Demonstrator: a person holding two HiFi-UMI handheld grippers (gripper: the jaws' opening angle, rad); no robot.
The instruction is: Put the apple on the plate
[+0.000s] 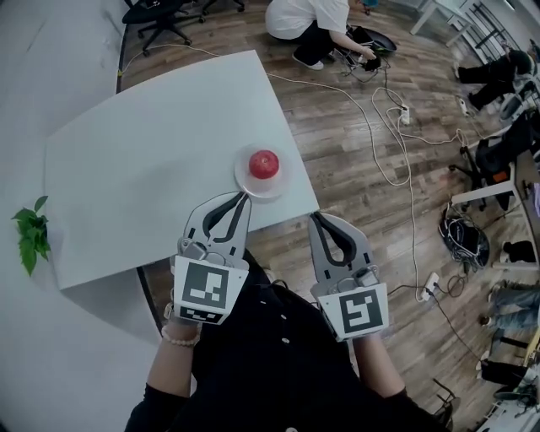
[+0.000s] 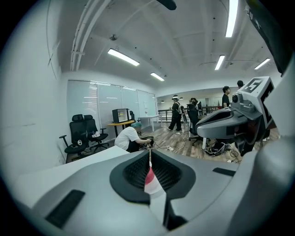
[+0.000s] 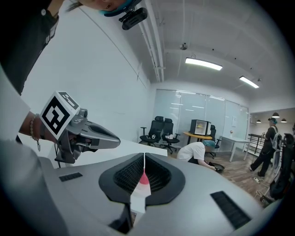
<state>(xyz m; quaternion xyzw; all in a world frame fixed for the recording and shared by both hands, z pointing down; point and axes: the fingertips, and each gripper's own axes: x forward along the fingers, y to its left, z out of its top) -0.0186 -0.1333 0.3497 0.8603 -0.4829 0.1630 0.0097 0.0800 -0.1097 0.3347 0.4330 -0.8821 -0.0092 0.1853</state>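
A red apple (image 1: 264, 164) rests on a small white plate (image 1: 249, 181) near the right corner of the white table (image 1: 143, 169). My left gripper (image 1: 245, 197) is shut with nothing between its jaws, its tips just short of the plate's near rim. My right gripper (image 1: 313, 216) is also shut and empty, held off the table's edge over the floor, to the right of the plate. In the left gripper view the jaws meet, and a red sliver of the apple (image 2: 150, 175) shows through the slit. The right gripper view shows the same apple (image 3: 144, 179) between its closed jaws.
A green plant (image 1: 31, 234) pokes in at the left. On the wood floor beyond the table a person (image 1: 308, 25) crouches among cables (image 1: 396, 135). Office chairs (image 1: 156, 17) stand at the far left, and more chairs and gear crowd the right side.
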